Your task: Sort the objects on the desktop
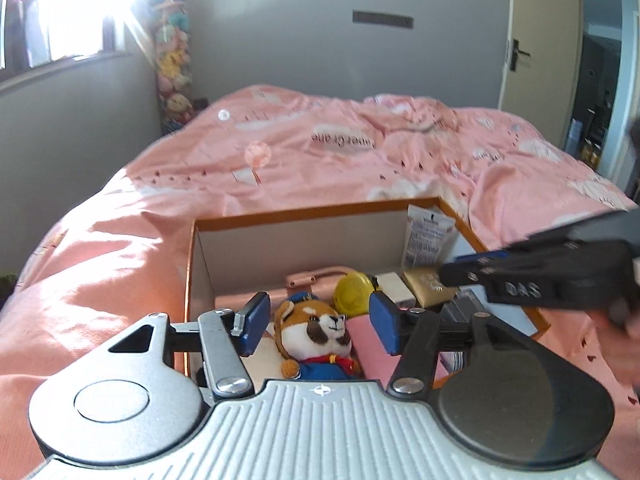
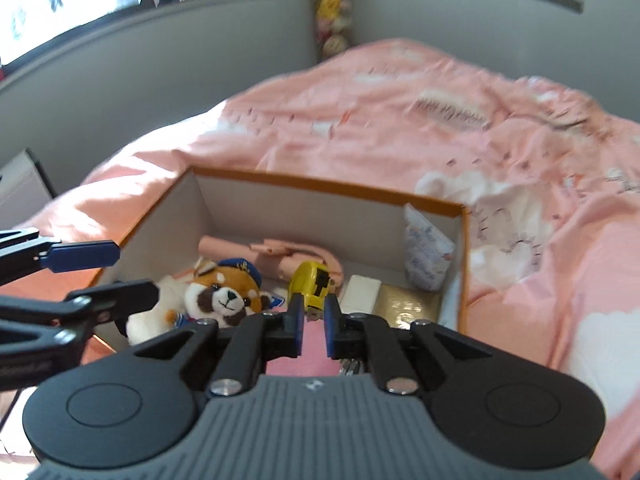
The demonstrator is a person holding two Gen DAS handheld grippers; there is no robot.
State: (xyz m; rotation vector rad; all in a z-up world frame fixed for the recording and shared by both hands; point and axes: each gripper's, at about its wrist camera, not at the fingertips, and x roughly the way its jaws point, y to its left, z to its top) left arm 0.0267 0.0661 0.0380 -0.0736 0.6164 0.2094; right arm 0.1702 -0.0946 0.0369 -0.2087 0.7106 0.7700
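Both tongs hang over an orange-edged cardboard box [image 1: 312,216] that sits on a bed with a pink printed quilt [image 1: 328,152]. Left tongs [image 1: 318,322], silver with blue pads, stand wide apart with nothing pressed between them; low in the centre of the left view a plush brown-and-white animal in a blue cap and uniform [image 1: 316,336] lies in the box beneath the gap, untouched. Right tongs [image 2: 312,330], black with blue pads, are nearly closed on empty air, only a narrow slit between the pads.

Just past the right tongs' tips in the right view lie a yellow tape measure [image 2: 312,286], a white rectangular block [image 2: 362,290] and a flat gold packet [image 2: 412,304]; a white printed pouch [image 2: 426,256] leans in the box's far right corner, and a pink strap-like item [image 2: 276,252] lies along the back.

Judging by this, a drop into the box looks just finished and both tongs are free. The next move calls for pulling clear of the box and finding whatever remains unsorted; none shows on the quilt in these views.
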